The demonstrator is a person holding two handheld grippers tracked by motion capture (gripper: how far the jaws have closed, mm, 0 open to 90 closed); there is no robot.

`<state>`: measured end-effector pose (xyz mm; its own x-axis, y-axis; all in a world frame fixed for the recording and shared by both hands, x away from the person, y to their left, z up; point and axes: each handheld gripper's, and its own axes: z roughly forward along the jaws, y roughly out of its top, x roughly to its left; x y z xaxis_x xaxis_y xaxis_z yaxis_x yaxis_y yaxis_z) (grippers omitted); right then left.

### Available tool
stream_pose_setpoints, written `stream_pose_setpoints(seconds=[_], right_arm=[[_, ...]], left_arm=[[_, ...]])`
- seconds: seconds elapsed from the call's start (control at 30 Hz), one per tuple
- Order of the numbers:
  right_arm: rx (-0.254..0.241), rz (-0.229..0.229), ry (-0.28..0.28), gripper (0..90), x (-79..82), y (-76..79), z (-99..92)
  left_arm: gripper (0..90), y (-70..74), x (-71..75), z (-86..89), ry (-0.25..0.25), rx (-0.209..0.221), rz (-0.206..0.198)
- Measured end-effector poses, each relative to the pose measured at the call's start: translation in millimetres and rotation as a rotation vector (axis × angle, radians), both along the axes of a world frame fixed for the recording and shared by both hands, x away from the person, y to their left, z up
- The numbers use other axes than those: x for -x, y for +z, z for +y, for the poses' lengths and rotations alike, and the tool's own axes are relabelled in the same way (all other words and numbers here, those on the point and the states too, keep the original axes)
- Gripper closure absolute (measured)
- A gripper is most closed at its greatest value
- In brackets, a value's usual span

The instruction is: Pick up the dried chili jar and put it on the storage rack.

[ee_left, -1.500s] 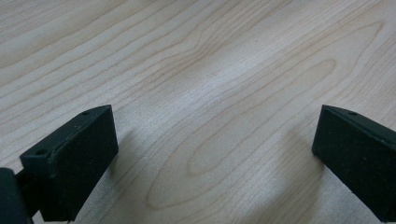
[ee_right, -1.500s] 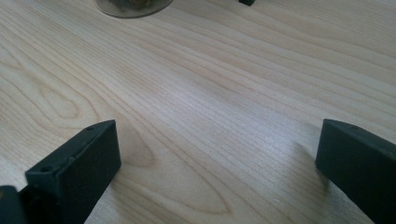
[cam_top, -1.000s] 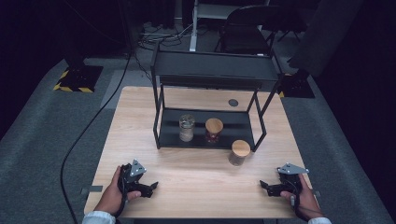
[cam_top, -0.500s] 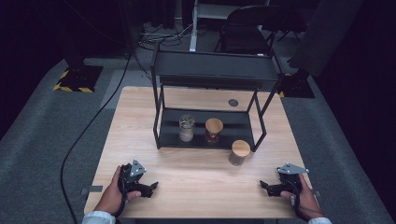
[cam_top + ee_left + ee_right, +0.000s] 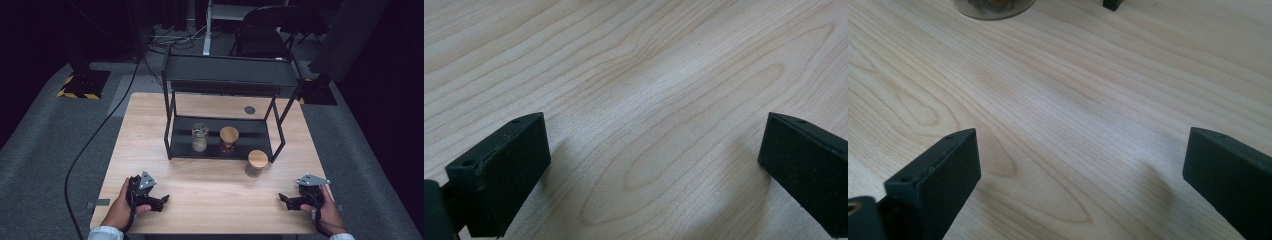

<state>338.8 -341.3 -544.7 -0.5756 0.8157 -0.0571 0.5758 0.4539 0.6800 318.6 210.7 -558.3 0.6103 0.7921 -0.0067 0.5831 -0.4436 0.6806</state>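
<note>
Three jars | lidded jar (image 5: 257,163) stands upright on desk (image 5: 210,195) in front of rack (image 5: 225,80) | lies ahead and left of right tool (image 5: 292,200), the nearer | jaws just narrowing, still apart, empty | left tool (image 5: 159,201) apart.

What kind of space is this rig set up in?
Likely a lab or studio recording bay: a wooden table on grey carpet, a hazard-striped stand base, floor cables and dark surroundings.

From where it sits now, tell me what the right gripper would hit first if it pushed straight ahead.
Probably the lidded jar standing on the table in front of the rack; the right gripper, jaws open, has bare wood until then. Depth is uncertain.
</note>
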Motion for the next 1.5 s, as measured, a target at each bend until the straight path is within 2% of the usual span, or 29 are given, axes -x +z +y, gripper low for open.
stream_pose_setpoints(seconds=[0.1, 0.2, 0.3, 0.47, 1.03, 1.5], right_arm=[[0.003, -0.009, 0.0, 1.8, 0.8, 4.1, 0.2], [0.034, -0.019, 0.013, 1.9, 2.1, 6.8, 1.7], [0.04, -0.028, 0.018, 1.8, 3.4, 9.4, 2.5], [0.017, -0.028, 0.022, 1.9, 4.9, 14.9, 4.7], [0.012, -0.031, 0.045, 1.9, 5.4, 21.1, 14.5], [0.037, -0.047, 0.091, 1.9, -1.9, 27.0, 32.9]], left_arm=[[0.0, 0.0, 0.0, 0.1, -0.001, -0.001, 0.0], [0.0, 0.0, 0.0, 0.1, -0.001, -0.001, 0.0], [0.0, 0.0, 0.0, 0.0, 0.0, 0.0, 0.0], [0.0, 0.0, 0.0, 0.0, 0.0, -0.001, 0.0], [0.0, 0.1, -0.1, 0.2, -0.002, -0.003, 0.0], [0.0, 0.1, -0.1, 0.3, -0.003, -0.004, 0.0]])
